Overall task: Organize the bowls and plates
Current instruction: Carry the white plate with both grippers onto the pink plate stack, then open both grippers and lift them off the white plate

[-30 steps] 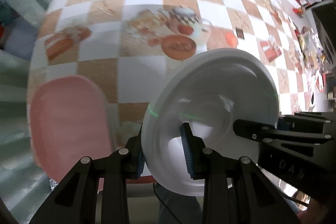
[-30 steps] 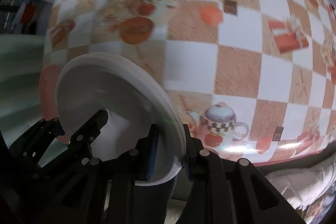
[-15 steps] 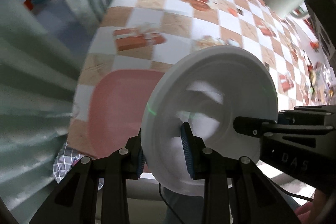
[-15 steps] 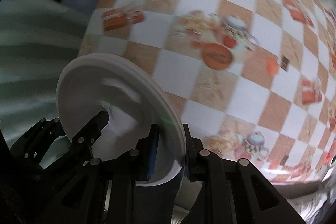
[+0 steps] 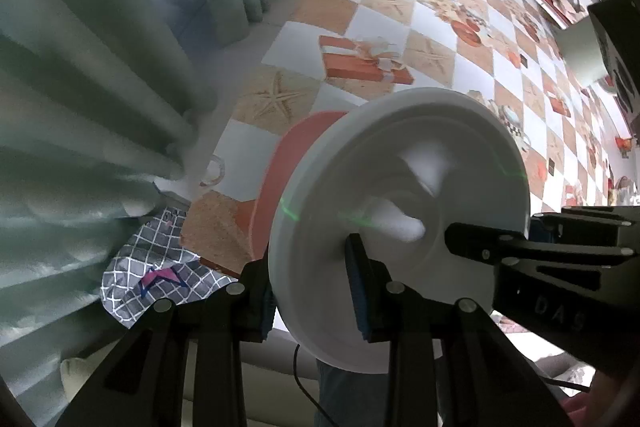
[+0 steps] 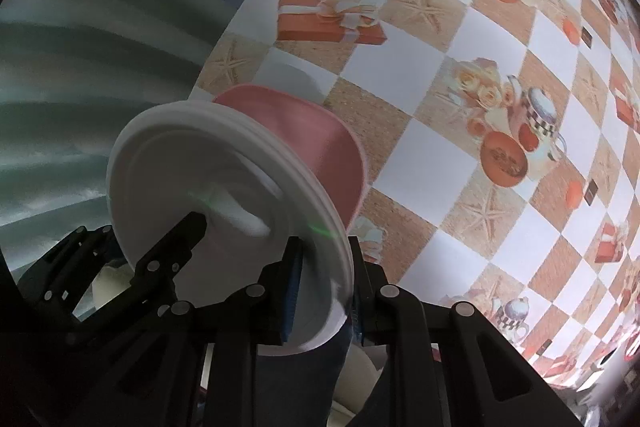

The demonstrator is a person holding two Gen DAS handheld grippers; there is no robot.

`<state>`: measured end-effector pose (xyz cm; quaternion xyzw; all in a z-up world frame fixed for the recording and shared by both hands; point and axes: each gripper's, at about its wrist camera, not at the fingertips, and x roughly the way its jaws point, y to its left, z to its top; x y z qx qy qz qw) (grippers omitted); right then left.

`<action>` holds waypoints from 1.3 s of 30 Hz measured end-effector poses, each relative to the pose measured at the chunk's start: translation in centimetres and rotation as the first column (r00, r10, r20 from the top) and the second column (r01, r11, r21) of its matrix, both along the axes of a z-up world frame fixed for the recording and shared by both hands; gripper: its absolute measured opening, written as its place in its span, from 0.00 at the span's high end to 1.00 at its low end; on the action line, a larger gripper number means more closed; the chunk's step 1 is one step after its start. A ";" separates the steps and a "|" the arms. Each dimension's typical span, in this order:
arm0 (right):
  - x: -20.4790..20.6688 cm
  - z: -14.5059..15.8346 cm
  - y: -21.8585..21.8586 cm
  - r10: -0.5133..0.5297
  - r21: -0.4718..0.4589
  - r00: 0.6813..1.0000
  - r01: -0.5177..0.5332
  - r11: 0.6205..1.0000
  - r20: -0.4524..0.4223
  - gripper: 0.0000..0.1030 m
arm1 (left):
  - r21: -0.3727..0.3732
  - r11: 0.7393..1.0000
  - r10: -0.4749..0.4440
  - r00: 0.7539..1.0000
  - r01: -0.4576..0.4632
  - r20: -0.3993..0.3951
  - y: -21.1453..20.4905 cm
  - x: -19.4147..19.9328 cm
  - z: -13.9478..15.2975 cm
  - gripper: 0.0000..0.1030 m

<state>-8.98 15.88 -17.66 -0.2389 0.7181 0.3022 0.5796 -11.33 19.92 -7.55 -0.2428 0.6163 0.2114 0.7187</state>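
We are clamping the left tool [image 5: 310, 291] on the near rim of a white plate [image 5: 400, 211], one blue pad [image 5: 358, 287] pressing its inner face and the other finger sitting behind the rim. We are also gripping the same plate [image 6: 208, 187] with the right tool [image 6: 324, 291], its fingers closing tight on the opposite edge, so the plate is standing nearly on edge between the two tools, held up off the table [image 5: 400, 23]. Just beyond the plate, a pink plate [image 6: 316, 143] is lying on the checked cloth of the table [image 6: 460, 75] near its corner; the white plate is covering most of it, and we cannot tell whether the two are touching. The left tool's outer pad is hiding behind the rim. To the left of the tools a curtain [image 5: 92, 75] is hanging, blurred. Below the table corner a grey checked cloth [image 5: 160, 267] is showing, partly cut off by the left tool.
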 end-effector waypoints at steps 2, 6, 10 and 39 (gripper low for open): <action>0.0 -0.3 0.5 0.005 -0.003 1.000 -0.005 1.000 -0.002 0.77 | -0.010 1.000 0.009 1.000 -0.009 -0.002 0.3 -0.1 -0.2 0.67; 0.1 -1.2 1.2 0.015 -0.016 1.000 -0.015 1.000 -0.004 0.77 | -0.021 1.000 0.012 1.000 -0.012 -0.012 0.8 0.0 -0.8 0.67; 0.3 -2.3 1.6 0.004 -0.025 1.000 -0.004 1.000 -0.013 0.77 | -0.024 1.000 -0.006 1.000 0.006 -0.029 0.9 0.4 -1.3 0.67; 1.2 -0.4 0.4 0.013 0.014 0.996 -0.015 1.000 0.089 0.16 | 0.075 0.997 0.026 0.997 -0.020 -0.075 2.5 0.8 -1.6 0.21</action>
